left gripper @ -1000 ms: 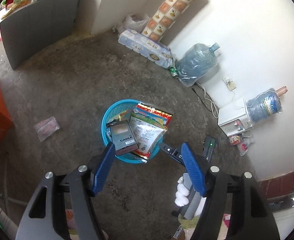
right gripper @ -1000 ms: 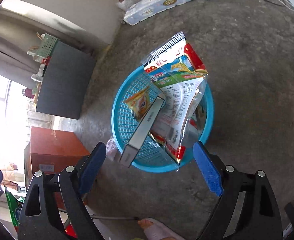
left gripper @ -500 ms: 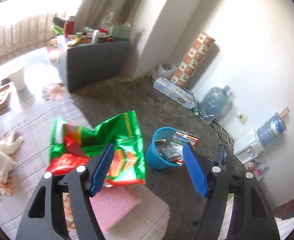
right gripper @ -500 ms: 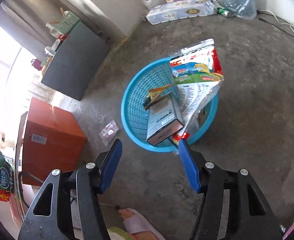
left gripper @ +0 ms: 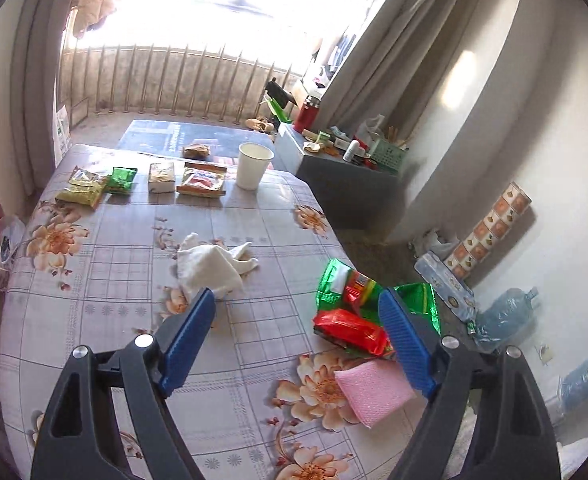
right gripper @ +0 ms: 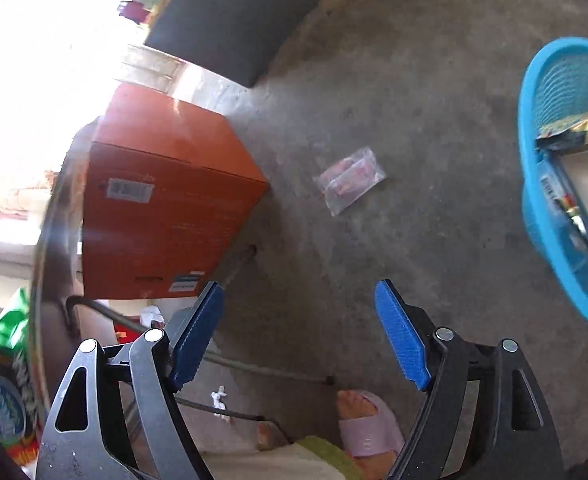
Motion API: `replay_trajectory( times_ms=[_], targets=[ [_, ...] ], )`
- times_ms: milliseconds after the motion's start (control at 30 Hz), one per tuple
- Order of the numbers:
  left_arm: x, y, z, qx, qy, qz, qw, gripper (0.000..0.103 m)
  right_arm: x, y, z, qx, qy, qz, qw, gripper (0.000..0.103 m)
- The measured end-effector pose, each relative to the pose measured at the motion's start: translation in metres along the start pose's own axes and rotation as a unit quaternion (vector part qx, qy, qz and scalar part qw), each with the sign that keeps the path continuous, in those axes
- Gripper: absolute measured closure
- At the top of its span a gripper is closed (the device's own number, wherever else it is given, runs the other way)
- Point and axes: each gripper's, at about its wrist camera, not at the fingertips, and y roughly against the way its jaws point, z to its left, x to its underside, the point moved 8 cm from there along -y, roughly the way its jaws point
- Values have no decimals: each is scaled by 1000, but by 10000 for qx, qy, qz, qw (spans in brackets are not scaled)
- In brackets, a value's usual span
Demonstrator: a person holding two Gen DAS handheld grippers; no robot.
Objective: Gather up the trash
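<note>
Lying crumpled at the table's (left gripper: 93, 280) near right edge, the green and red snack wrappers (left gripper: 354, 312) look like the nearest trash: thin foil film, almost weightless, slick and springy, likely to slide or spring back unless pinched where the layers bunch up, such as the red packet's folded middle. A pink sponge (left gripper: 374, 392) lies just beside them toward the camera, soft and squashy, though whether it counts as trash is unclear. Farther in, a white crumpled cloth (left gripper: 209, 264) sits mid-table, limp and easy to gather by any raised fold. Along the far edge stand a row of small snack packets (left gripper: 141, 180) and a white paper cup (left gripper: 251, 166), the cup light and easily crushed, best taken across its rim.

On the floor, in the right wrist view, a clear plastic bag (right gripper: 348, 180) with something red inside lies flat on the concrete, between the orange box (right gripper: 165, 200) and the blue basket (right gripper: 562, 184), which already holds a few wrappers and a box. Flat film like that gives little to grab; an edge or corner would serve best.

The left gripper (left gripper: 298, 340) hangs over the table, its fingers wide apart and opening further, nothing between them; the right finger overlaps the wrappers in view, contact uncertain. The right gripper (right gripper: 298, 336) points down at bare floor, fingers likewise spreading, empty.
</note>
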Motion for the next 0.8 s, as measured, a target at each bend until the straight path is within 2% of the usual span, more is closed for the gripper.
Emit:
replay_trajectory(
  times_ms=[133, 200, 367, 600, 800],
  targets=[
    [-7, -10, 39, -128, 233, 4, 9996, 22, -38, -91, -18, 764, 77, 385, 9963, 27],
    [-10, -20, 55, -244, 315, 67, 9992, 22, -56, -128, -27, 1094, 182, 501, 9926, 23],
    [-11, -41, 87, -462, 481, 287, 9974, 22, -89, -193, -40, 1529, 376, 645, 9854, 19],
    [-8, -71, 116, -533, 763, 489, 9945, 22, -119, -246, -55, 2018, 626, 696, 9749, 19],
    [0, -93, 134, -651, 925, 701, 9911, 22, -125, -279, -62, 2237, 768, 641, 9695, 19]
  ],
)
